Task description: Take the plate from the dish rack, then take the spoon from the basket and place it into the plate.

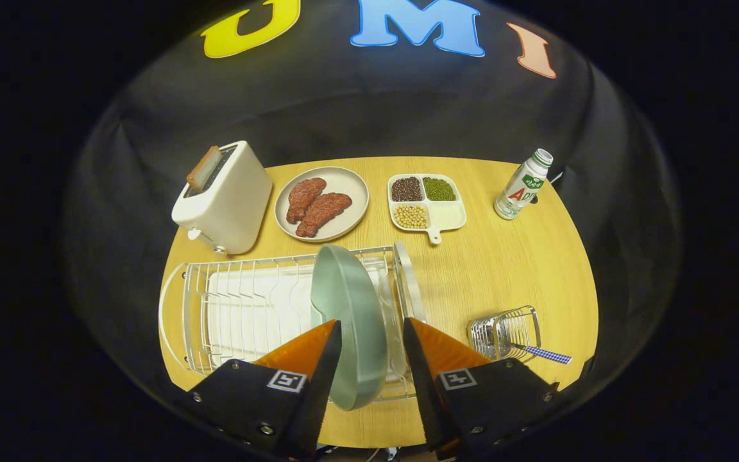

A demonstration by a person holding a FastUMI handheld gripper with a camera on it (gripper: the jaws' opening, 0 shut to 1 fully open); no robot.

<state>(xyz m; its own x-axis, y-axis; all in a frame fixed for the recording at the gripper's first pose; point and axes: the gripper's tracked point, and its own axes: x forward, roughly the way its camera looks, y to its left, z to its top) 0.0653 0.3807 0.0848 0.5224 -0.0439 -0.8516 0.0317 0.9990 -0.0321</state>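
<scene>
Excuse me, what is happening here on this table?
A person's hand-held tool is at the dish rack. Its fingers stand on either side of the green plate, which is upright in the rack; I cannot tell if they press on it. The spoon lies in the wire basket.

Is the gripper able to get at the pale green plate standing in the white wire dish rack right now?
Probably yes: the pale green plate stands on edge in the dish rack between the open gripper fingers, nothing blocking.
</scene>
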